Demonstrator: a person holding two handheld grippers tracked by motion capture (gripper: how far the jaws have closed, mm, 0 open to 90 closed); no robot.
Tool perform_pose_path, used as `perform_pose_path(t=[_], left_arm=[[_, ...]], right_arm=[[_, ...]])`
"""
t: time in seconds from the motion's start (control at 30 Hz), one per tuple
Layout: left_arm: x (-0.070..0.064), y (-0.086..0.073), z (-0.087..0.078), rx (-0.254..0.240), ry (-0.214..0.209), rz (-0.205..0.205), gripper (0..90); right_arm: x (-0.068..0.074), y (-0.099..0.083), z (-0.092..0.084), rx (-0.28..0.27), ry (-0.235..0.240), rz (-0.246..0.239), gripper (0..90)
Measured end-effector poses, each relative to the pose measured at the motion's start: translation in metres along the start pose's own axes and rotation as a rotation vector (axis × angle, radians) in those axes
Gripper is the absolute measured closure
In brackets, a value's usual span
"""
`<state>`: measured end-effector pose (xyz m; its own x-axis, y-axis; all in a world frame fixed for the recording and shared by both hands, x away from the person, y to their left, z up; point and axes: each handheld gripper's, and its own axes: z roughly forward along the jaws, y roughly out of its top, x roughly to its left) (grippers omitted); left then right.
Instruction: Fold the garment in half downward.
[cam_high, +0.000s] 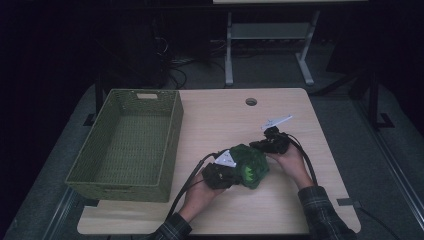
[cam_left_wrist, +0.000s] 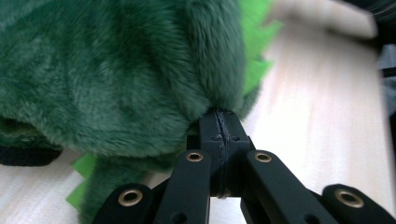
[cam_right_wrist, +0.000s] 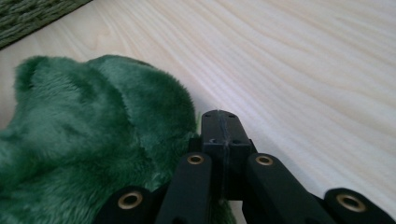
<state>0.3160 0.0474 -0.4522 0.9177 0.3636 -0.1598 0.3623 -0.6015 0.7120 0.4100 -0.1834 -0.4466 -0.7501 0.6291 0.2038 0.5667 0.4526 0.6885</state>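
A dark green plush toy (cam_high: 249, 167) with bright green spikes lies on the light wooden table (cam_high: 220, 117), near its front middle. My left gripper (cam_high: 228, 174) is at the toy's left side. In the left gripper view its jaws are shut and the tip (cam_left_wrist: 219, 116) presses into the fur (cam_left_wrist: 116, 70); I see nothing caught between them. My right gripper (cam_high: 258, 146) sits at the toy's upper right. Its jaws are also shut, and the tip (cam_right_wrist: 219, 119) rests just beside the fur (cam_right_wrist: 84, 140), over bare wood.
A green woven basket (cam_high: 172, 145) stands on the table's left half, and its corner (cam_right_wrist: 28, 14) shows in the right gripper view. A round cable hole (cam_high: 251, 101) is at the table's far edge. Desk legs and cables lie on the floor beyond.
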Motion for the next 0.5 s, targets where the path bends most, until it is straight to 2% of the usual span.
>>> perform_pose_path(t=[0.03,0.1,0.23,0.3,0.47,0.5], left_arm=[[0.004,0.0,0.006,0.019,0.0,-0.002,89.9],[0.006,-0.001,0.01,0.023,0.003,-0.009,89.9],[0.011,-0.002,0.009,0.045,0.027,0.002,89.9],[0.016,-0.003,0.007,0.049,0.04,-0.015,89.9],[0.025,-0.006,0.002,0.072,0.055,-0.001,89.8],[0.025,-0.006,0.002,0.065,0.059,-0.013,89.8]], right_arm=[[0.0,-0.002,0.0,0.006,0.005,0.002,90.0],[-0.001,-0.006,-0.001,0.008,0.007,-0.002,90.0],[0.0,-0.011,-0.004,0.025,0.004,0.001,90.0],[0.0,-0.017,-0.01,0.021,0.007,-0.003,90.0],[0.003,-0.027,-0.016,0.026,0.017,0.009,90.0],[0.005,-0.033,-0.02,0.022,0.023,0.0,90.0]])
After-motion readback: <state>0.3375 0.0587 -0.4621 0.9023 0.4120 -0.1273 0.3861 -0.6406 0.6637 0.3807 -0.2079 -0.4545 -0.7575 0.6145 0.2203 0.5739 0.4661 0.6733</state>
